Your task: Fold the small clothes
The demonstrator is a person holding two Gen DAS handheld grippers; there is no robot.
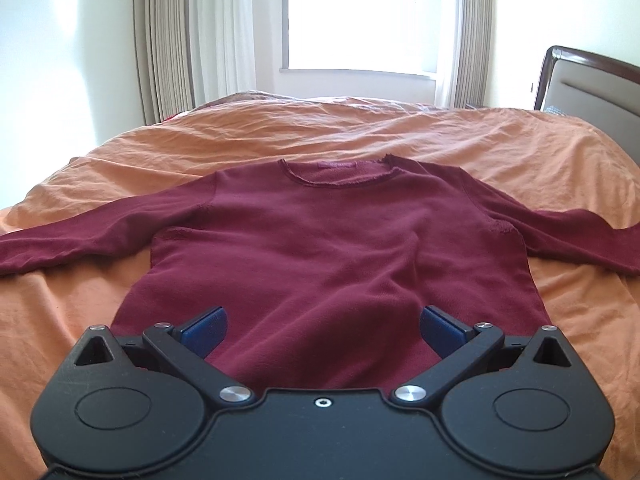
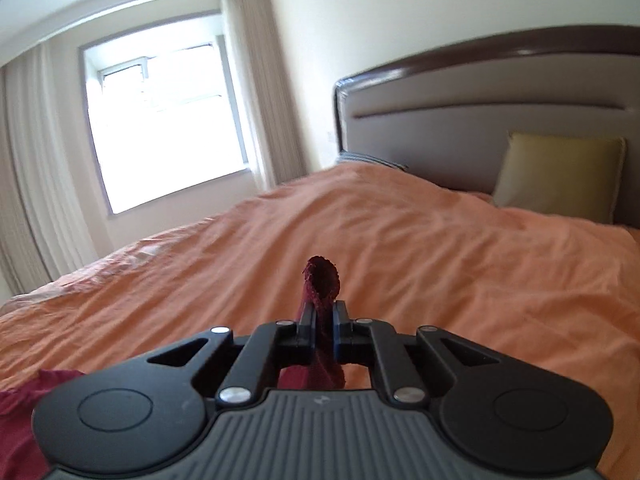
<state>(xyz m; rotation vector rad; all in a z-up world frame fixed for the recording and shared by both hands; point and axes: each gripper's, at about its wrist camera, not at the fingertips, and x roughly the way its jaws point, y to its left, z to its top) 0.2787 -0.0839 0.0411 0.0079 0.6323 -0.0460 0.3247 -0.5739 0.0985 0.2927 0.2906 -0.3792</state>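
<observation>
A dark red long-sleeved sweater [image 1: 320, 240] lies flat and face up on the orange bedcover [image 1: 320, 128], neck away from me, both sleeves spread sideways. My left gripper [image 1: 323, 326] is open, its blue pads either side of the sweater's bottom hem, holding nothing. My right gripper [image 2: 323, 320] is shut on a bunched piece of the sweater's fabric [image 2: 322, 280], which sticks up above the fingertips and hangs down below the jaws, lifted above the bed. More red cloth [image 2: 24, 420] shows at the lower left of the right wrist view.
The orange bedcover [image 2: 400, 260] fills the bed. A padded headboard [image 2: 500, 120] with a yellow-green pillow [image 2: 560, 176] stands at the right. A window [image 1: 360, 12] with curtains [image 1: 192, 40] lies beyond the far edge of the bed.
</observation>
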